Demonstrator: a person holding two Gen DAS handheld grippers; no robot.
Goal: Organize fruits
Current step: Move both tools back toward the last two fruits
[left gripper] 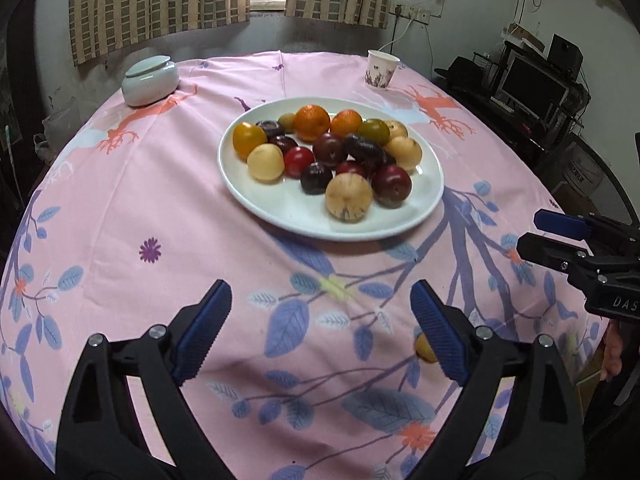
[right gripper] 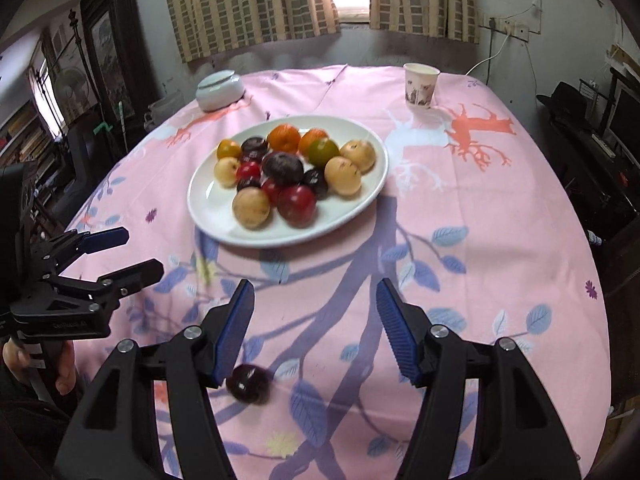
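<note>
A white plate [left gripper: 280,204] [right gripper: 212,200] in the middle of the table holds several fruits: oranges, dark and red plums, pale tan fruits and a green one. My left gripper [left gripper: 320,300] hangs open over the cloth in front of the plate, with nothing between its fingers. A small yellow fruit [left gripper: 426,347] lies on the cloth by its right finger. My right gripper [right gripper: 316,296] is also open and empty. A dark plum [right gripper: 249,383], blurred, lies on the cloth by its left finger. Each view shows the other gripper at its edge: the right gripper [left gripper: 530,231], the left gripper [right gripper: 142,252].
A pink flowered tablecloth [left gripper: 160,208] covers the round table. A pale lidded jar [left gripper: 150,80] [right gripper: 220,90] stands at the back left and a paper cup [left gripper: 380,69] [right gripper: 420,84] at the back right. A person's hand [right gripper: 64,368] grips the left handle. Dark furniture with a monitor [left gripper: 532,84] stands to the right.
</note>
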